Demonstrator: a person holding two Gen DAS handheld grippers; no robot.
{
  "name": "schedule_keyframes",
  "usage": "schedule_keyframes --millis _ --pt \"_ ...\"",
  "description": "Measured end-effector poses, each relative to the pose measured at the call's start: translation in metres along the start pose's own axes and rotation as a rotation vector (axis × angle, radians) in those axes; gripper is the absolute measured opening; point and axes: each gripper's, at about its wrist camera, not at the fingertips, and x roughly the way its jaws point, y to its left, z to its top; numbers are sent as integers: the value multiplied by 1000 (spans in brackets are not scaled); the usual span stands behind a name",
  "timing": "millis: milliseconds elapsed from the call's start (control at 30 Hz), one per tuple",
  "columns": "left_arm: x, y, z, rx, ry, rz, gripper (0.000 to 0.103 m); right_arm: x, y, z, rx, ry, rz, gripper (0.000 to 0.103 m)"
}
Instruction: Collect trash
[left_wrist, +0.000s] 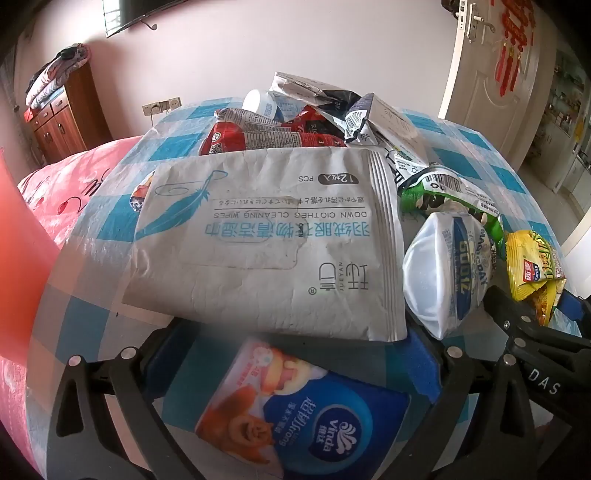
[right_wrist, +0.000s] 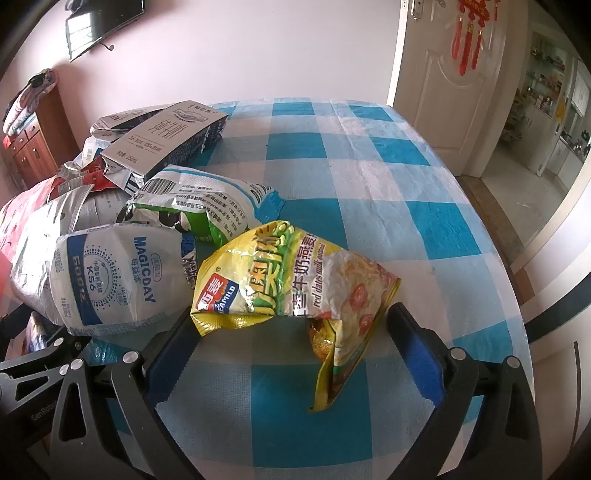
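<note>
A heap of wrappers lies on the blue-and-white checked tablecloth (right_wrist: 369, 166). My left gripper (left_wrist: 295, 350) is open, with a blue Vinda tissue pack (left_wrist: 303, 424) flat between its fingers and a large white wipes pack (left_wrist: 266, 240) lying over the fingertips. My right gripper (right_wrist: 291, 325) is open around the near end of a crumpled yellow oatmeal bag (right_wrist: 295, 280), and its pads are not pressing on the bag. A white Magicday pouch (right_wrist: 110, 273), a green-and-white milk pouch (right_wrist: 207, 206), a grey milk carton (right_wrist: 170, 136) and red wrappers (left_wrist: 258, 136) lie beyond.
Pink bedding (left_wrist: 55, 192) rises to the left of the table, with a wooden cabinet (left_wrist: 62, 118) behind it. A white door (right_wrist: 450, 74) stands open at the back right. The cloth's right half (right_wrist: 406, 221) is bare, and the table edge curves along the right.
</note>
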Motion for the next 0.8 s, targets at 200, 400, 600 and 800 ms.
schedule_keyframes --millis 200,400,600,800 --pt "0 0 0 0 3 0 99 1 -1 0 1 0 1 98" --pt "0 0 0 0 1 0 99 1 -3 -1 -4 3 3 98" --pt "-3 0 -3 13 5 -5 99 -9 -1 -12 -1 9 1 98" --pt "-29 3 -10 -1 -63 -21 99 -26 -7 -26 18 -31 38 98"
